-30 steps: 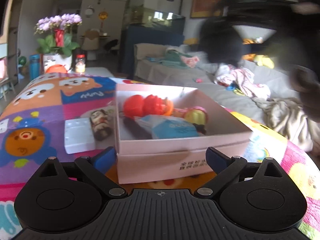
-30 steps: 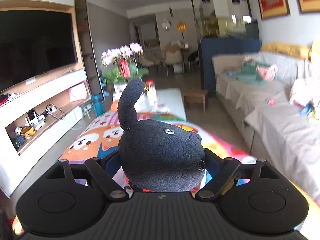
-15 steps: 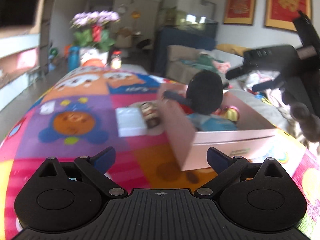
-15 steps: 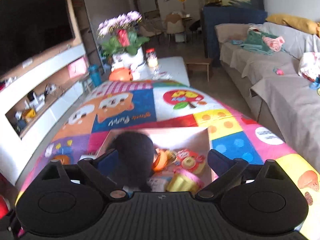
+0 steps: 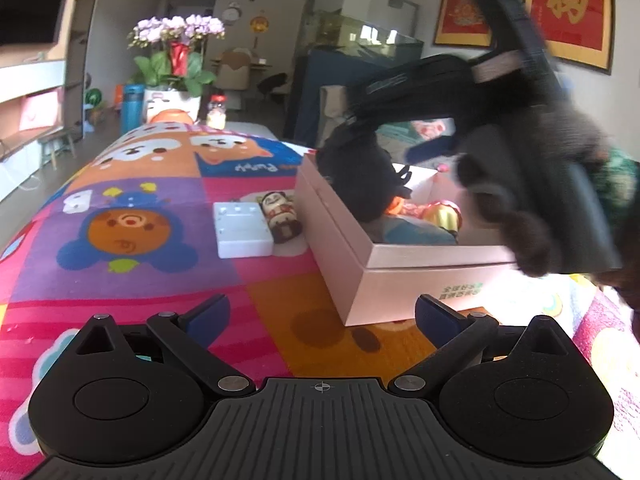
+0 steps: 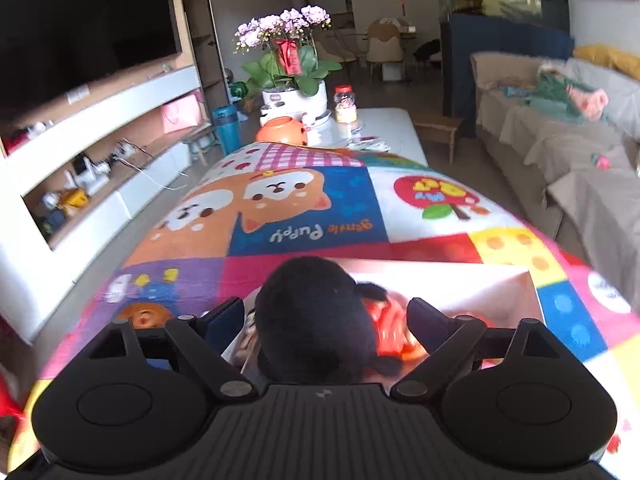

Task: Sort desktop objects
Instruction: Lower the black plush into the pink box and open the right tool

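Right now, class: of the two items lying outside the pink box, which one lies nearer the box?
The small painted figurine, lying between the white case and the pink box.

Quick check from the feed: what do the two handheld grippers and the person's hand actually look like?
Both the left gripper and right gripper are matte black, with ribbed bodies, round side discs, silver pivot screws and blue finger pads. From the left view, the right unit shows a tan strap; the hand wears a fuzzy dark glove.
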